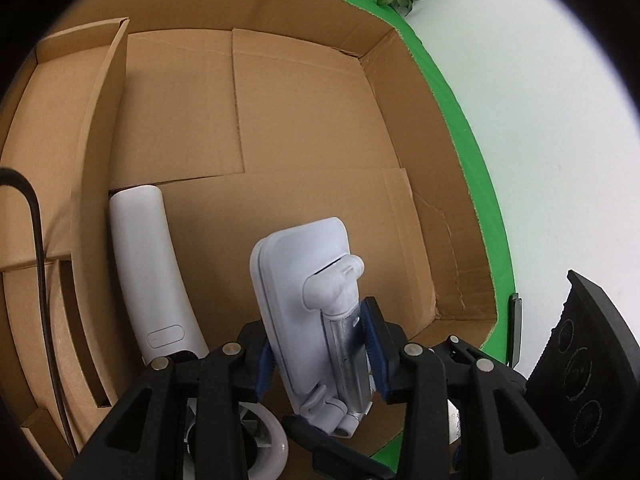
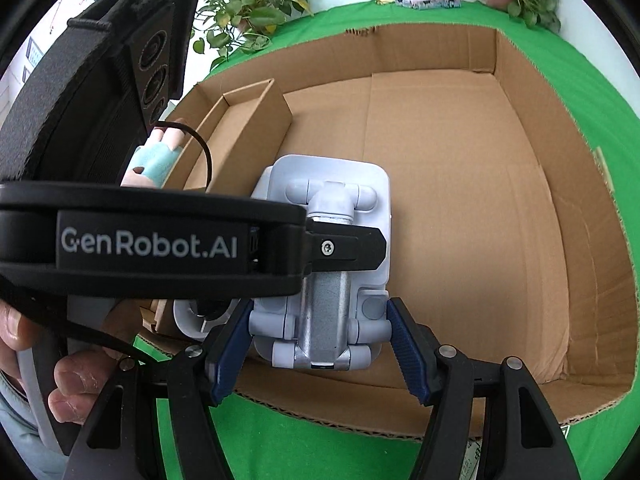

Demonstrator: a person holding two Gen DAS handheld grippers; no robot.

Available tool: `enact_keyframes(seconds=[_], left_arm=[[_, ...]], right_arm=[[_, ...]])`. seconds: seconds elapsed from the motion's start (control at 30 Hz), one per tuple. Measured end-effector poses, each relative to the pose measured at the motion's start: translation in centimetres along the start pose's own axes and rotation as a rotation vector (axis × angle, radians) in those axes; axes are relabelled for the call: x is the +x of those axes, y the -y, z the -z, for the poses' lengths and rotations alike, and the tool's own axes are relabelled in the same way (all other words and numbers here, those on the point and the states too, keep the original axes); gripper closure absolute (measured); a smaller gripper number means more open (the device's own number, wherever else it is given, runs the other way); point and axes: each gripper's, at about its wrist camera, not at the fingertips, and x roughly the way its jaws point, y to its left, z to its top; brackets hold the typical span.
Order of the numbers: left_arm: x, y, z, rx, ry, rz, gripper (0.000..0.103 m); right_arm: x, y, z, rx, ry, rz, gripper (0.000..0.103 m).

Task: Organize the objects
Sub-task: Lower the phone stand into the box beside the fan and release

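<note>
Both tools are gripping the grey folding stand (image 1: 304,300) over the cardboard box (image 1: 312,128): left tool (image 1: 320,354) pinching its metal arm, right tool (image 2: 320,354) clamping its hinged base, steadying it for placement inside.

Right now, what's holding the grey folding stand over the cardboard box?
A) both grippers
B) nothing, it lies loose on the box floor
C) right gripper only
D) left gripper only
A: the left gripper clamps the grey folding stand across its plate and metal arm, while the right gripper pinches its hinged end, above the floor of the cardboard box.
</note>
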Motion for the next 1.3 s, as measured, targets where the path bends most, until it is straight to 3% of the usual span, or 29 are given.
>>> enact_keyframes(seconds=[0.4,0.53,0.63,0.73,0.83,1.3], left_arm=[[-0.2,0.0,-0.4,-0.018,0.007,-0.029,0.065],[-2.0,-0.1,0.0,-0.015,0.041,-0.023,0.065],[-4.0,-0.2,0.7,0.003,0.089,-0.049,0.065],[-5.7,-0.6,1.6,0.019,0.127,-0.069,0.065],[-6.7,-1.3,2.6,0.029,0.148,-0.078,0.065],[-7.2,-2.4,4.3,0.06,0.172,-0.087,0.065]], right_arm=[[0.4,-0.6,0.0,-0.007,-0.053,-0.018,0.037],[-0.3,-0.2,-0.2,0.021,-0.045,-0.055,0.038],[-1.0,0.5,-0.5,0.035,-0.027,-0.038,0.038],[-1.1,1.1,-0.8,0.059,-0.034,0.032,0.044],[0.6,1.6,-1.0,0.066,-0.104,0.081,0.054],[1.4,-1.1,-0.9,-0.032,-0.087,0.099,0.063]])
